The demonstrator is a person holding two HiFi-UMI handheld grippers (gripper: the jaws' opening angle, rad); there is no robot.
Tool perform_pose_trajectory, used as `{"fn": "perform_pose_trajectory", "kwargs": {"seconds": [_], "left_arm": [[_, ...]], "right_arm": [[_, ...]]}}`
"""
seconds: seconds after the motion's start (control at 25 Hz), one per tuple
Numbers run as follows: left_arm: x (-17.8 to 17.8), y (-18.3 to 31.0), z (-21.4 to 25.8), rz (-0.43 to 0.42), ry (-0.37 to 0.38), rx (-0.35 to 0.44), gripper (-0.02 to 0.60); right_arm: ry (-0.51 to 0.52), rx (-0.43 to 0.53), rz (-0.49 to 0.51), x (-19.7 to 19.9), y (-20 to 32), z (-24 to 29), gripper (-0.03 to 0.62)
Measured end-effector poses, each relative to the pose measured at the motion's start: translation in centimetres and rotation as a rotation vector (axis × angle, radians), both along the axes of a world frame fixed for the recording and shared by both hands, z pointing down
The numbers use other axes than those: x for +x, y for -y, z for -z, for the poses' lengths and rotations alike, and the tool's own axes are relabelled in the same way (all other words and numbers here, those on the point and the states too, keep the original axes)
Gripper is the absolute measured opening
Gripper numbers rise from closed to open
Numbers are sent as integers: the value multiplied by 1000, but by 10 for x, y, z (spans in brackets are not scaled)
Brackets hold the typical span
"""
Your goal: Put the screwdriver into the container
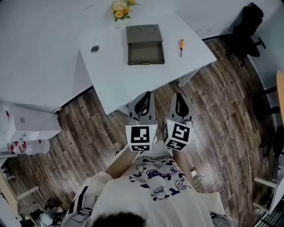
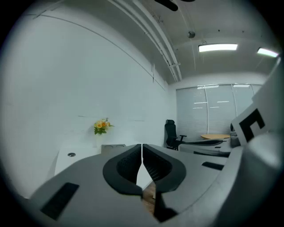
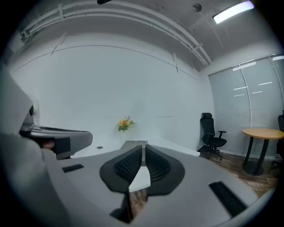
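Note:
An orange-handled screwdriver [image 1: 181, 46] lies on the white table [image 1: 115, 75], right of a dark grey container [image 1: 144, 44] whose drawer is pulled out toward me. Both grippers hang over the wood floor, short of the table's near edge. My left gripper [image 1: 143, 98] is shut with nothing between its jaws, and its tips [image 2: 142, 147] meet in its own view. My right gripper [image 1: 179, 98] is likewise shut and empty, its tips [image 3: 143, 149] together. The container [image 3: 134, 143] shows far ahead in the right gripper view; the screwdriver is hidden in both gripper views.
Yellow flowers [image 1: 121, 9] stand at the table's far edge and a round grommet [image 1: 95, 49] sits at its left. A white cable [image 1: 226, 111] runs across the floor on the right. A black office chair [image 1: 246, 24] stands at the far right, boxes [image 1: 26, 126] at the left.

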State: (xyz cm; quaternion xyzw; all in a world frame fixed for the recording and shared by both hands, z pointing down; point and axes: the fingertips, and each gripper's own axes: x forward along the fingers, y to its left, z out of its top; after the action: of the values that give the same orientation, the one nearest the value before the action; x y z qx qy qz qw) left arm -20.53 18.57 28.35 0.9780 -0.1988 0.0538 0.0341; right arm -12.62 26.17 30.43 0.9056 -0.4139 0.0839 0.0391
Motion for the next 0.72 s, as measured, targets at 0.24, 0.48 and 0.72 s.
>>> {"fn": "perform_pose_trajectory", "kwargs": {"seconds": [0.24,0.48,0.72], "left_arm": [[0,1,-1,-4,1,-1,23],[-3,7,-5,-1,7,-12,23],[5,17,-11,-1,15,-26,23]], "right_arm": [[1,-3,-3,0,1,-1,43],[11,-7,-1,-3,7,-5,43],[29,1,-13,5,16,-10,43]]}}
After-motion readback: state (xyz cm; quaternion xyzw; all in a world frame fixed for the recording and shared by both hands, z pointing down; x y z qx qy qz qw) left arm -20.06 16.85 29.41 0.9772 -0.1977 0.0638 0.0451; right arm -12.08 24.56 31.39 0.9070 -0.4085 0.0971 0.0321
